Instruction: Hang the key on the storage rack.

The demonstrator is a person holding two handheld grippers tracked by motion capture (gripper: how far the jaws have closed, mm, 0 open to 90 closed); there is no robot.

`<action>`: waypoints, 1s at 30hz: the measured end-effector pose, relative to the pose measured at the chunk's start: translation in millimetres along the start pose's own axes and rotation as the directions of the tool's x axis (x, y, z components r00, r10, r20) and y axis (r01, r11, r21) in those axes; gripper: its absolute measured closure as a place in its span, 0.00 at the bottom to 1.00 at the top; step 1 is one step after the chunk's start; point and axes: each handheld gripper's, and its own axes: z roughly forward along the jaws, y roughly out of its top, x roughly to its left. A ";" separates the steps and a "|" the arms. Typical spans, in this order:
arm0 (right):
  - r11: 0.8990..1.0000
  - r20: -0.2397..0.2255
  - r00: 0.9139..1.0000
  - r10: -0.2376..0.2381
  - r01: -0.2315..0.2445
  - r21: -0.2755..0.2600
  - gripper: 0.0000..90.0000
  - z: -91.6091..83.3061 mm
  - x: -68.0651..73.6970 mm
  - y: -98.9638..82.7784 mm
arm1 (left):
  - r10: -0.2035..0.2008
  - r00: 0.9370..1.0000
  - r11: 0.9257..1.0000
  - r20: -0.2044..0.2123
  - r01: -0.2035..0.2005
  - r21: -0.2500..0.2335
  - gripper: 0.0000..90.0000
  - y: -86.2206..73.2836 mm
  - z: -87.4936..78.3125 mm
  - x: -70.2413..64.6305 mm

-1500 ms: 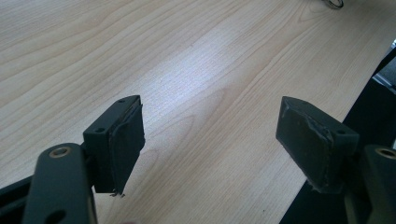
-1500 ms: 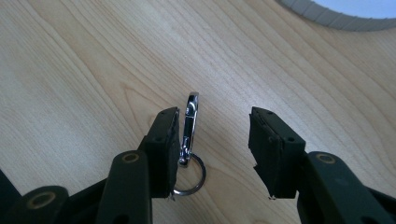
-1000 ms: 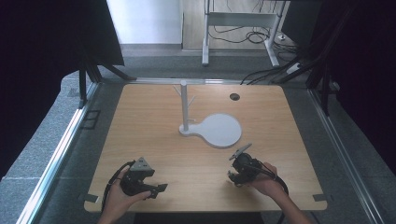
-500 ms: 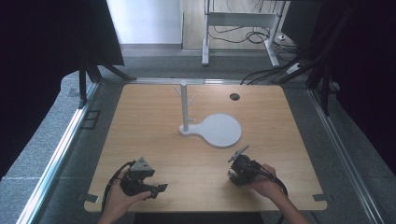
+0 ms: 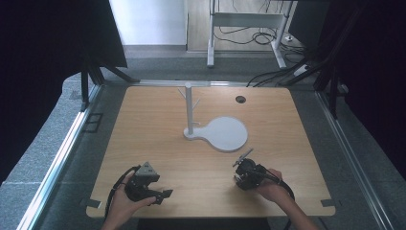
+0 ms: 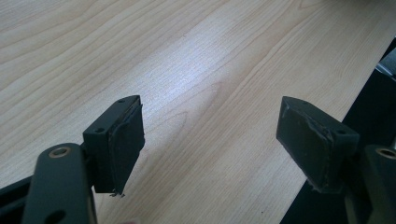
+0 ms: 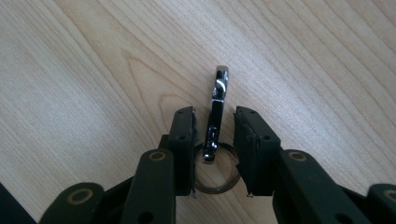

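The wooden table [image 5: 158,124] takes up the middle of the high view, its top bare but for a few things. Near its centre, slightly toward the top of the frame, stands a white stand [image 5: 189,111]: a thin upright post with short pegs near its top, rising from a flat base that widens into a round disc [image 5: 226,134] toward the right. A small dark hole [image 5: 240,99] sits in the tabletop in the upper right of the wood.

At the bottom of the frame two hands come in. The left gripper [image 5: 160,194], at lower left, lies well apart from the stand; in its own view the jaws stand wide apart over bare wood, with nothing between them.

The right gripper [image 5: 242,165], at lower right, is the nearer one to the disc, just below its lower edge. In the right gripper view a chrome clip [image 7: 216,112] with a key ring [image 7: 215,173] sits between the jaws, which stand close on either side of it; whether the pads actually press it I cannot tell. The clip's long axis runs straight out along the jaws, ring end nearest the camera, tip pointing up the frame. In the high view that tip slants toward the upper right, toward the disc, so any move to the stand probably falls to this hand.
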 end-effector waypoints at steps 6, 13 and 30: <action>1.000 -0.015 1.000 0.002 -0.002 0.025 0.80 0.6 -0.9 3.9 | -0.001 1.000 1.000 -0.001 0.001 -0.002 0.27 -0.2 -0.8 0.7; 0.999 -0.022 1.000 -0.001 0.002 0.043 0.87 0.8 -1.3 6.2 | 0.000 1.000 1.000 0.001 0.000 0.000 0.27 0.0 -0.4 -0.2; 0.999 -0.032 0.999 -0.003 0.004 0.035 0.94 0.0 -4.7 3.3 | -0.002 1.000 1.000 -0.005 0.002 -0.008 0.27 -0.1 -1.4 1.1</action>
